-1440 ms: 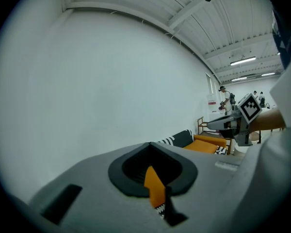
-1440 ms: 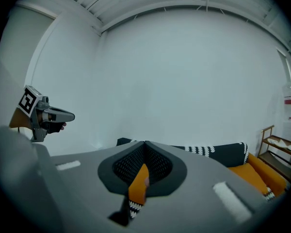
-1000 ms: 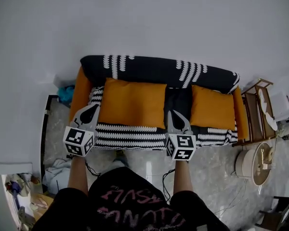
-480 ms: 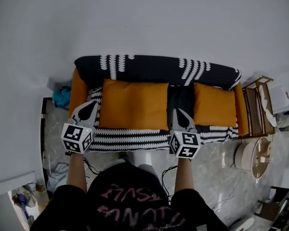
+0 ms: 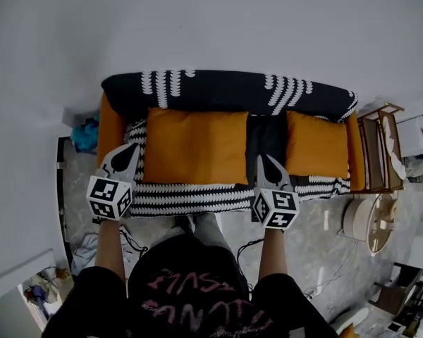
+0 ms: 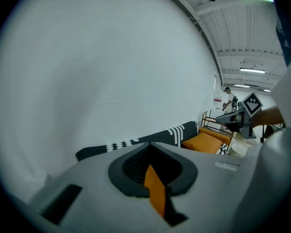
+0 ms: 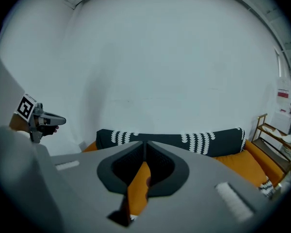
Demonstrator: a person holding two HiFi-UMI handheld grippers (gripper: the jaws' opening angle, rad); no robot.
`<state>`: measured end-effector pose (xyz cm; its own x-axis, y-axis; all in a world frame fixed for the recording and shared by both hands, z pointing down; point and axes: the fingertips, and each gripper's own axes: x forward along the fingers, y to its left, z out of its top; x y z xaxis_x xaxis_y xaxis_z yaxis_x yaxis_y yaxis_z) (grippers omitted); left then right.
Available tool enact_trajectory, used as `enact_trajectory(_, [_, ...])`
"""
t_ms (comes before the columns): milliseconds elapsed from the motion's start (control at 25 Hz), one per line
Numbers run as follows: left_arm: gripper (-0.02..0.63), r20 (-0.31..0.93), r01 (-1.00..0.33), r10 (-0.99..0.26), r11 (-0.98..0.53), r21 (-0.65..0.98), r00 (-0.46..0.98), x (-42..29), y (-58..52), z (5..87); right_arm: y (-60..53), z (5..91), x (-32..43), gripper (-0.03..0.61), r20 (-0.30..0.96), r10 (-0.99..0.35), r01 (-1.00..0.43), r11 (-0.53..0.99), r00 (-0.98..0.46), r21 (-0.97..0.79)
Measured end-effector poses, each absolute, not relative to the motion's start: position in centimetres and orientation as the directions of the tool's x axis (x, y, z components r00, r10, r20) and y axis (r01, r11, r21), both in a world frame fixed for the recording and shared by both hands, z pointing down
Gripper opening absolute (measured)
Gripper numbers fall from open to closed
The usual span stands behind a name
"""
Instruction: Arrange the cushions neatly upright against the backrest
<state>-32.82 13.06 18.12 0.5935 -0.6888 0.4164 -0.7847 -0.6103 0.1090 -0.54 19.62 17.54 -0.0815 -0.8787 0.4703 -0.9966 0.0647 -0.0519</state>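
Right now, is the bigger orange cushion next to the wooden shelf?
No, the smaller cushion sits nearest the wooden shelf; the bigger cushion lies further left.

Left gripper (image 5: 129,151), right gripper (image 5: 267,161), both closed, outstretched

The head view looks steeply down from above the person onto the whole sofa (image 5: 127,189), a little way off, with the left gripper (image 5: 130,148) and right gripper (image 5: 268,159) before it. Each gripper view sits low behind its own fingers (image 6: 131,169), facing the wall (image 7: 174,72). Both share the black backrest (image 7: 174,140), the left view seemingly from nearer its end. Each catches the other gripper at its edge.
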Motion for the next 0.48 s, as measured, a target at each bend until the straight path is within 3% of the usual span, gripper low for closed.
enact_trajectory(480, [0.000,0.488,-0.824,-0.694,-0.557,0.102,0.530,-31.3,10.0,22.2,15.8,22.9,2.5,0.028,0.545,-0.828,-0.991,0.094,-0.132,-0.097])
